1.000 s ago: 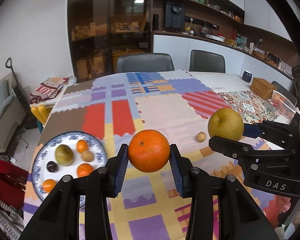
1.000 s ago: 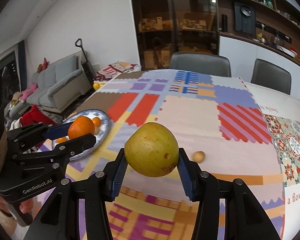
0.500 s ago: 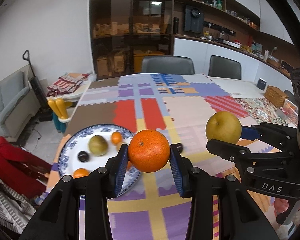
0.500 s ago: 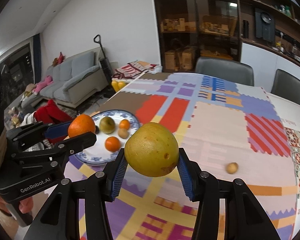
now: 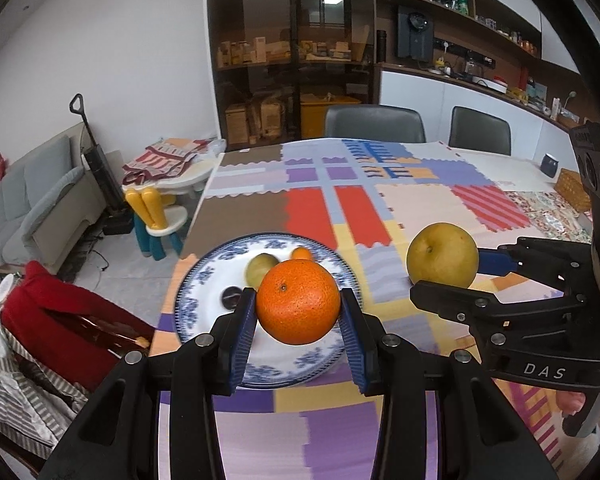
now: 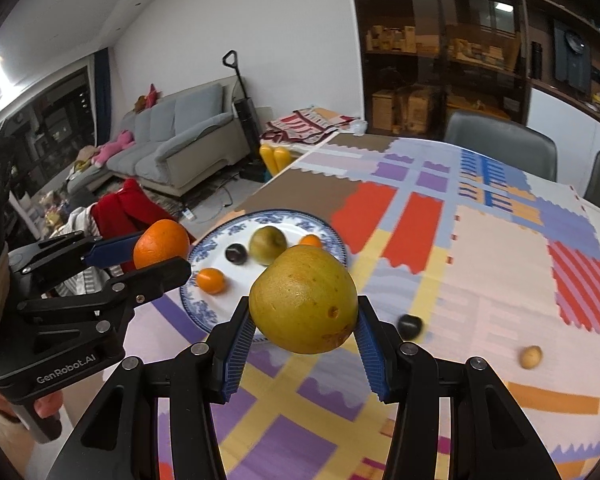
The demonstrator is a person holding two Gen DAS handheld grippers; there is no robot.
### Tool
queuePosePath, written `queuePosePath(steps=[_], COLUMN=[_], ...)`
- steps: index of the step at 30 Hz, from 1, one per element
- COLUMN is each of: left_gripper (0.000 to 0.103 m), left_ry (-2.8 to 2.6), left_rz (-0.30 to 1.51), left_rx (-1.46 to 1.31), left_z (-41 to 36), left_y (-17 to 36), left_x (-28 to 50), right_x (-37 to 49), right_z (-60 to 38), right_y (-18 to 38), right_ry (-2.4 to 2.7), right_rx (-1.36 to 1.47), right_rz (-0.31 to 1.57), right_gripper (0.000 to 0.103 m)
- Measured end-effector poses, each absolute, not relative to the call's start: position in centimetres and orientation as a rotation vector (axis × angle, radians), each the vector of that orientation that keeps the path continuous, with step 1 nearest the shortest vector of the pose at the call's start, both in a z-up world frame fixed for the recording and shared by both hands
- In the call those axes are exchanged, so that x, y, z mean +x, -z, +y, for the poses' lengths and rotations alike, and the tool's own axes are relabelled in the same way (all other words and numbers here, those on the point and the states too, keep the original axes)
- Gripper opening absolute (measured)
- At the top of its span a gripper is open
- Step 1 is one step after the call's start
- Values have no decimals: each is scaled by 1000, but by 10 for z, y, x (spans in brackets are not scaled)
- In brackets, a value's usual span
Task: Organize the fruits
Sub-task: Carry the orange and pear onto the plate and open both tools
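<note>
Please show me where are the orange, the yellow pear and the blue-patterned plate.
orange (image 5: 298,301), left wrist view, middle of its peel.
yellow pear (image 6: 304,300), right wrist view, middle of its skin.
blue-patterned plate (image 6: 204,258), right wrist view, its left rim.

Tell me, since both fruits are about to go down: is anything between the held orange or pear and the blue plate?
Nothing visible blocks either path. The orange hangs over the plate, the pear beside it. The plate already holds a green fruit, a dark plum and small oranges, leaving bare space nearer the grippers.
</note>
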State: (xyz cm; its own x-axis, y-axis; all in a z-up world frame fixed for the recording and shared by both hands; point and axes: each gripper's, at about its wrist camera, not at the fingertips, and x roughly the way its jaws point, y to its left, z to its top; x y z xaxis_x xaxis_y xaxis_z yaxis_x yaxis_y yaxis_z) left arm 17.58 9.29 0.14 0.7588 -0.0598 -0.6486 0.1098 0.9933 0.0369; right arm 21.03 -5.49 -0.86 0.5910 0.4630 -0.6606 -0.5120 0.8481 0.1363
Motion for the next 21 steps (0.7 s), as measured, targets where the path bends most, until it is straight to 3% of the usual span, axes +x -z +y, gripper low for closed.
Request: queuePosePath(steps=[21], left_gripper=[40], left_ry=[110], left_rz=[880], left_rx=[101], left_z=[161], left_y=[58], left_x=[236], right_x=[269], right_z=[28], right_y=[55], right_ry=[-627], right_rx=[-153], right_rz=[896], right_gripper=[50])
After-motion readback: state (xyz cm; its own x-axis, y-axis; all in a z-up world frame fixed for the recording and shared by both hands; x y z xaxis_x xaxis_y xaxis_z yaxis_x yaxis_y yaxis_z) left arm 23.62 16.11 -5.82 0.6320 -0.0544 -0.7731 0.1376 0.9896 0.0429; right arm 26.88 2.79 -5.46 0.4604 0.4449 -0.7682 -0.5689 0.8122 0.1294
